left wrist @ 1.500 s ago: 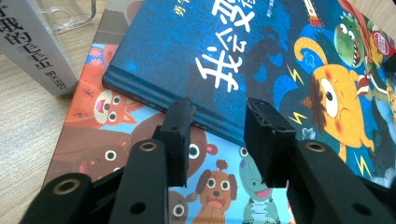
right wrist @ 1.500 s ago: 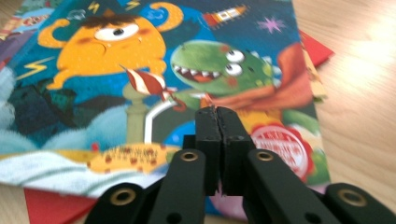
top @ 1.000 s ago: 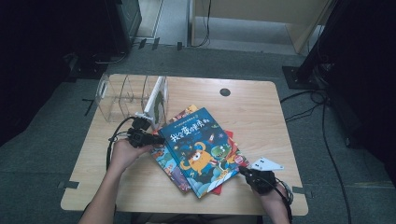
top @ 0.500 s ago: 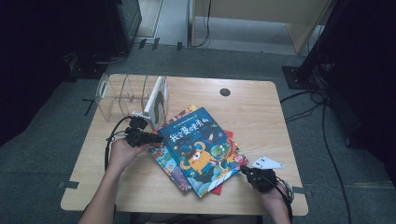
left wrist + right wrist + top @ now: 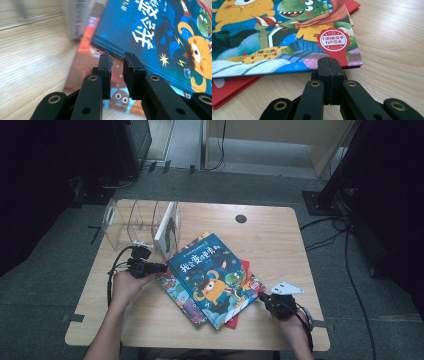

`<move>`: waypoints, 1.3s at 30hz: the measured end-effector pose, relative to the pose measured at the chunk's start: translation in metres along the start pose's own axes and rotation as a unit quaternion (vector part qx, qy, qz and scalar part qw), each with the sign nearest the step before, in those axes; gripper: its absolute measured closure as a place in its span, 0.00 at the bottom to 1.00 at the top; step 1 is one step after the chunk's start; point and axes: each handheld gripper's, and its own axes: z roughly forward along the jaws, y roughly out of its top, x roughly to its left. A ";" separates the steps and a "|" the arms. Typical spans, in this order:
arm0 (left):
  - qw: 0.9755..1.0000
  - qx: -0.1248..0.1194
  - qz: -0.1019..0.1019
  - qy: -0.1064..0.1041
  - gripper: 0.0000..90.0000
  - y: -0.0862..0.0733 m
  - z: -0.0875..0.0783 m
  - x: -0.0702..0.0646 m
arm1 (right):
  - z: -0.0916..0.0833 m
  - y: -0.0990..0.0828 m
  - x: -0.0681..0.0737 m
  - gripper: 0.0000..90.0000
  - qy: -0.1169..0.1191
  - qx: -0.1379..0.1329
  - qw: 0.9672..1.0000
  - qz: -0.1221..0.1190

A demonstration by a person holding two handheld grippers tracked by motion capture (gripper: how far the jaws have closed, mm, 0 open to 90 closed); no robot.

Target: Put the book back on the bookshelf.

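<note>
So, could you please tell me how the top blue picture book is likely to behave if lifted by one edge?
The blue picture book looks hardbacked, so probably stiff. Its glossy cover may slip. Lying askew on the stack, it could pivot if pushed.

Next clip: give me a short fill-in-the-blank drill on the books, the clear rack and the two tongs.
1. The top book in the pile has a mostly ____ cover.
2. The right tongs, at that book's edge, have their jaws ____.
3. One white book stands upright in the clear ____.
4. The left tongs, with a narrow gap, have just been ____ at the book's edge.

Missing words: blue; shut; rack; closing
</note>
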 end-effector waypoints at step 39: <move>0.999 -0.027 -0.035 0.010 1.00 -0.002 0.005 0.024 | 0.020 0.019 -0.023 1.00 0.028 -0.002 0.999 0.039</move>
